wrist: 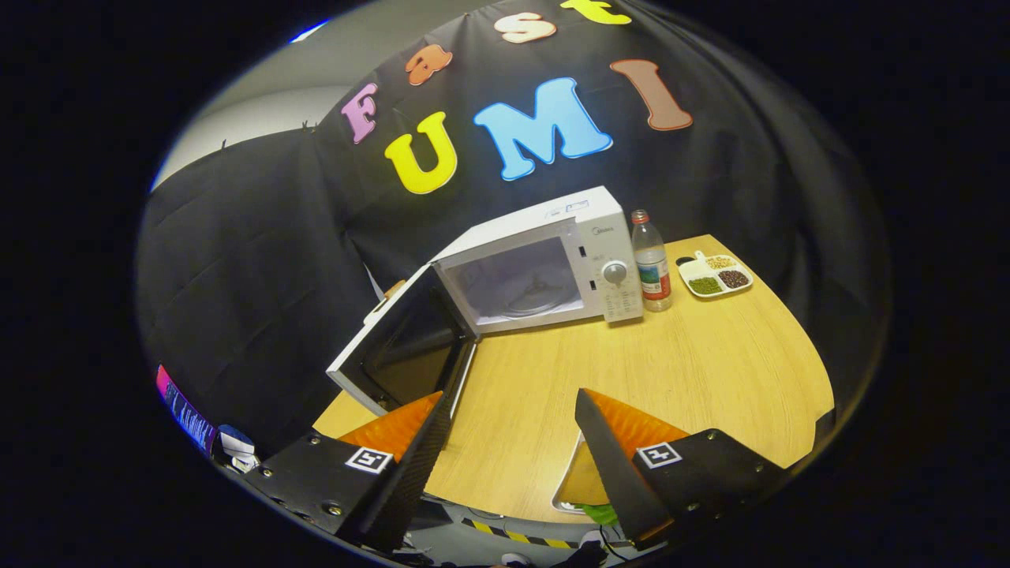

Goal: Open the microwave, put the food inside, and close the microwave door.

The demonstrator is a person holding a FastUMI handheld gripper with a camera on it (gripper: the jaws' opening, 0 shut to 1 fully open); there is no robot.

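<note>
At the centre of the frame the microwave (552,260) stands on the wooden bench (671,379) with its door (398,343) swung fully open to the left, so the cavity and its glass turntable are exposed. Just right of the microwave stands a clear bottle (652,260), and further right, near the far edge of the bench, lies the food: a white divided tray (715,276) with three small heaps in its compartments. At the bottom of the frame the claw (513,442) is wide apart and holds nothing; its fingers hover over the near bench, well short of everything.

The door being open, the step in hand looks to be fetching the tray. To do it well, I would swing the claw to the upper right, passing in front of the bottle rather than over it, and come in low and level at the tray's near rim or its small handle tab. A flat grip on the rim should keep the loose heaps from spilling; tilting during the carry back to the cavity is the main risk.
</note>
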